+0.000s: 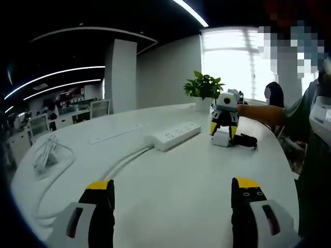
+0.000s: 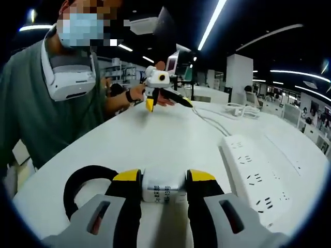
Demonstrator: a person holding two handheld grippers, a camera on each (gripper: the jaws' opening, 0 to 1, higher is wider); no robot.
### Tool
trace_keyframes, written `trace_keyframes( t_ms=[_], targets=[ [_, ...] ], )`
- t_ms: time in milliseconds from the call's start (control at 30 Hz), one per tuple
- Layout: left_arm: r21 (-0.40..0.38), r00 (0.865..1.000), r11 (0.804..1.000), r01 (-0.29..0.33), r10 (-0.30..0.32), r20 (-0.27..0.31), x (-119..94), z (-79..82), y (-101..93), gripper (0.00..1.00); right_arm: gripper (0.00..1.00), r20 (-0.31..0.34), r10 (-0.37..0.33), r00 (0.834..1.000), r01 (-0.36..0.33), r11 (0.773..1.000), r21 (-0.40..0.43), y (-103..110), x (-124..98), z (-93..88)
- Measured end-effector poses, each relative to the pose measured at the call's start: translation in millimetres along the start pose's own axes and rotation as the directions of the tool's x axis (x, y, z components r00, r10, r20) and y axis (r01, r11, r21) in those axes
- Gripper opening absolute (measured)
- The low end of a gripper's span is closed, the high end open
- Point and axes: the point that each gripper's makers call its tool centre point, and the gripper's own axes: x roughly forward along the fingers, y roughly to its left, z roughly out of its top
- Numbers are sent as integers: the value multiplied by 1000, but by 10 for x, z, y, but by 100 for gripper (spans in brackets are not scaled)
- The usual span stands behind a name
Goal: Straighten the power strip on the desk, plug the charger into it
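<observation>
The white desk carries all task items. The white power strip lies flat on it, just beside my right gripper, socket face up; in the left gripper view it sits mid-desk at an angle, its white cable curving toward me. I judge the strip rigid, light and likely to slide on the smooth top, so I would push or grip it at its long side walls, never on the socket face.

The white charger rests on the desk, close to the strip's near end. The right gripper's jaws are clamped on its body from both sides, label facing the camera. Its black cord loops away to one side. I judge the charger a small, stiff plastic block with slick faces; the flat sides are the correct holding place, keeping the prong end free. The cord is limp and may drag.

My left gripper hangs above bare desk with jaws spread wide, gripping nothing. A coiled white cable lies well apart at the desk edge.
</observation>
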Motion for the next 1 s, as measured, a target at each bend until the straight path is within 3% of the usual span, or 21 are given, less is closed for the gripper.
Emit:
trace_keyframes(
  t_ms=[267,700,1000],
  targets=[
    [0,1000,1000,-8,8,-11,-16,-31,9,96,33,4,70,998,-69,995,-69,43,38,23],
    [-23,999,999,-40,40,-28,-106,-144,40,96,33,3,170,985,-169,983,-78,78,85,32],
    [-41,998,997,-59,58,-22,-176,-170,89,95,34,7,155,988,-154,986,-57,101,120,42]
  ],
)
